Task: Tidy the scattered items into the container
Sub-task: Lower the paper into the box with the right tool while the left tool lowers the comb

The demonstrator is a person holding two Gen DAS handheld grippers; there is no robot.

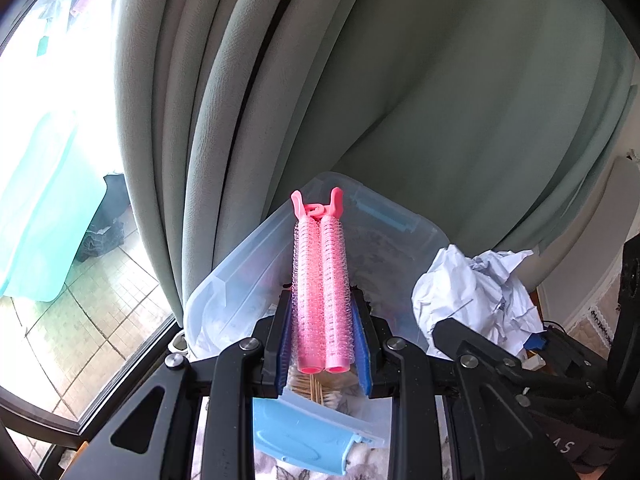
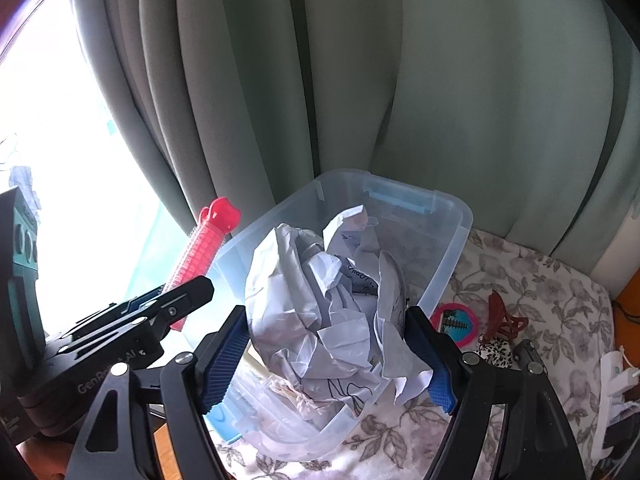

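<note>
My left gripper (image 1: pixel 322 300) is shut on a pink double hair roller (image 1: pixel 322 264), which sticks out forward above the clear plastic bin (image 1: pixel 240 264). In the right wrist view the same roller (image 2: pixel 204 248) and the left gripper (image 2: pixel 188 292) hang over the bin's left rim. My right gripper (image 2: pixel 324 316) is shut on a big ball of crumpled white paper (image 2: pixel 320 300), held over the bin (image 2: pixel 452 232). That paper (image 1: pixel 472 292) also shows to the right in the left wrist view. The paper hides most of the bin's inside.
The bin stands on a floral cloth (image 2: pixel 540 288) against a grey-green curtain (image 2: pixel 400 80), with a bright window to the left. Beside the bin on the right lie a pink round mirror (image 2: pixel 454 324), a dark red hair claw (image 2: pixel 506 316) and a leopard-print item (image 2: pixel 496 352).
</note>
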